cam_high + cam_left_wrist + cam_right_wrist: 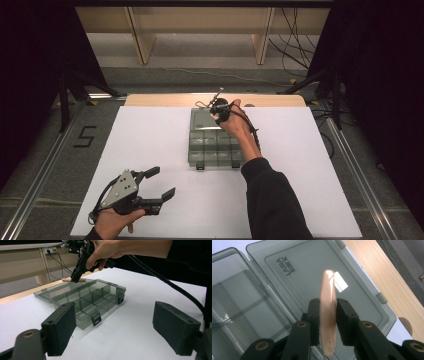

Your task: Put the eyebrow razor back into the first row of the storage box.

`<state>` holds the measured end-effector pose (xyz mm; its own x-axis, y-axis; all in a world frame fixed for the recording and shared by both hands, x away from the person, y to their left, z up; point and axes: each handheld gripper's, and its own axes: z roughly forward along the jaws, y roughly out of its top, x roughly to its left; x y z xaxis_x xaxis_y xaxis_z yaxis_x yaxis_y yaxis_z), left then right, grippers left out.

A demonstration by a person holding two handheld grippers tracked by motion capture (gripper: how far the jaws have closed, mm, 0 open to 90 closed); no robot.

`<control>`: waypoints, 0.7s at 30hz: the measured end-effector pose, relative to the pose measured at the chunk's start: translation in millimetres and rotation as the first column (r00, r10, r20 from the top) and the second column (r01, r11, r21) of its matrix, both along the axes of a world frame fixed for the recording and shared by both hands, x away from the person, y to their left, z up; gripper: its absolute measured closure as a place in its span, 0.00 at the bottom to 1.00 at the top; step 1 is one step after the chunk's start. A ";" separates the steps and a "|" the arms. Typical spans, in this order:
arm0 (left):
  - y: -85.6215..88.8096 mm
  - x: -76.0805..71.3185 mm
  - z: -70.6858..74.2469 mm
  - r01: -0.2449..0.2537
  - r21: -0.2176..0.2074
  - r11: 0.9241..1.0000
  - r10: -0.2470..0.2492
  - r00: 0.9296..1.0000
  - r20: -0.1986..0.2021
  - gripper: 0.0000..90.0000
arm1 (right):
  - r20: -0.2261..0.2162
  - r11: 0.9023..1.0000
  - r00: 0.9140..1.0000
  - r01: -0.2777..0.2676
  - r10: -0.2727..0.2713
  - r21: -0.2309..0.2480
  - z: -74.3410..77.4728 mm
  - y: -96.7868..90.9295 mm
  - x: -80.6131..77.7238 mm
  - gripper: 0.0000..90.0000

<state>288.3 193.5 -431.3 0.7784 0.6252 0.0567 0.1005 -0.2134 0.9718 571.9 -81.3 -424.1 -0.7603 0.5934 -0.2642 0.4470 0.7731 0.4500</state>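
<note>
Two grippers are sharing the work at a white table [310, 200], and just one is busy. The right gripper [328, 315] is clamping a flat, peach-coloured stick [328, 312] between its black jaws, holding it on edge so the thin side faces the camera. In the high view the right gripper [218, 111] is hovering at about twelve o'clock from the smoky plastic organiser box [216, 144], over the open lid [202, 119] that is lying flat beyond the compartments. The stick is being carried low over that lid [324, 272], and whether its far tip is touching the plastic cannot be told. The edge-on hold is likely meant to let the piece drop cleanly into one of the narrow compartments [93, 298], though which one is not yet clear.

The left gripper [157, 182] is resting near the table's front edge, at roughly seven o'clock from the box, well apart from it. Its jaws are spread wide and gripping nothing, with its pads [61, 327] pointing at the box's front latches [96, 320]. It appears to be waiting in reserve, perhaps to steady the box [85, 302] if it slides.

From the left gripper view, the right hand [105, 252] is angling its tool steeply downward at the lid's far side, with the stick [72, 279] showing pale beneath the jaws. The cable [172, 285] is trailing back across the table.
</note>
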 end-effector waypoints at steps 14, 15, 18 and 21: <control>0.2 -0.1 0.4 0.000 0.002 1.000 0.000 1.000 0.004 0.21 | 0.001 1.000 1.000 -0.010 0.010 -0.017 -3.4 3.2 0.1 0.82; 0.3 0.0 0.6 0.001 0.006 1.000 -0.001 1.000 0.008 0.21 | 0.003 1.000 1.000 -0.009 0.009 -0.020 -3.6 3.2 0.2 0.82; 0.3 -0.4 0.5 -0.001 -0.002 1.000 0.001 1.000 0.004 0.21 | 0.001 1.000 1.000 -0.010 0.010 -0.023 -3.9 3.6 -0.3 0.82; 0.2 -0.2 0.0 -0.002 -0.004 1.000 0.002 1.000 -0.002 0.21 | -0.003 1.000 1.000 -0.022 0.022 -0.014 0.0 5.0 -3.5 0.82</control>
<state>288.2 193.7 -431.3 0.7774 0.6268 0.0529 0.1024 -0.2092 0.9725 568.4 -76.3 -424.1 -0.7739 0.5727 -0.2702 0.4309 0.7890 0.4380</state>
